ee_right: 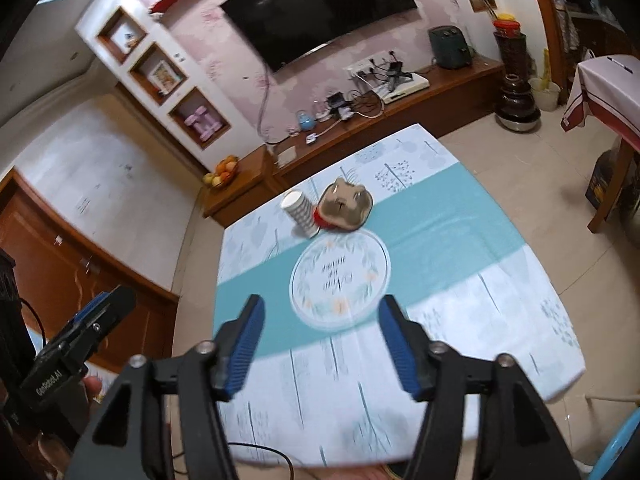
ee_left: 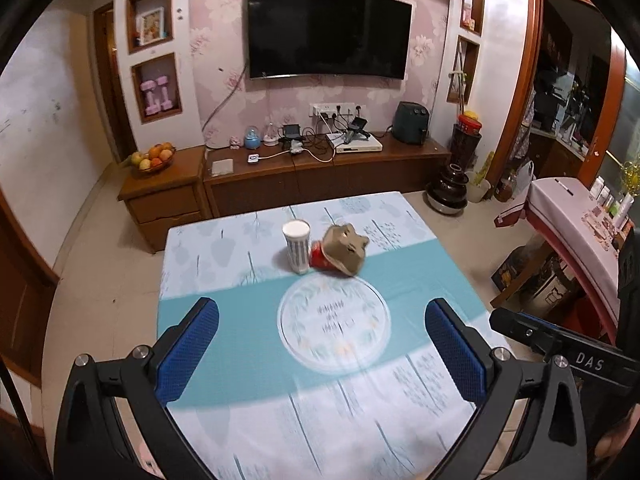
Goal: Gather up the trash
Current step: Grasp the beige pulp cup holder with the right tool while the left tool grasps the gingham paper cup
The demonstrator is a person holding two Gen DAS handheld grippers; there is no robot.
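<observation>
Indoor light, even and fairly dim; warm cast. Soft shadows under cup (ee_left: 297, 249) on table (ee_left: 224, 432). Faint sheen on TV (ee_left: 328, 32). Strong fisheye bending, dark vignette at corners. Motion blur across tablecloth print and near table edge, heavier in right wrist view; far wall sharper.

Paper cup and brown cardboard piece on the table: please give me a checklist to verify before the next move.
1. Left gripper empty and open: ok.
2. Right gripper empty and open: ok.
3. Paper cup upright: ok.
4. Cardboard piece free of other items: not ok, it rests on a red object.
5. Cup empty: cannot tell.
6. Trash bin in view: not ok.
</observation>
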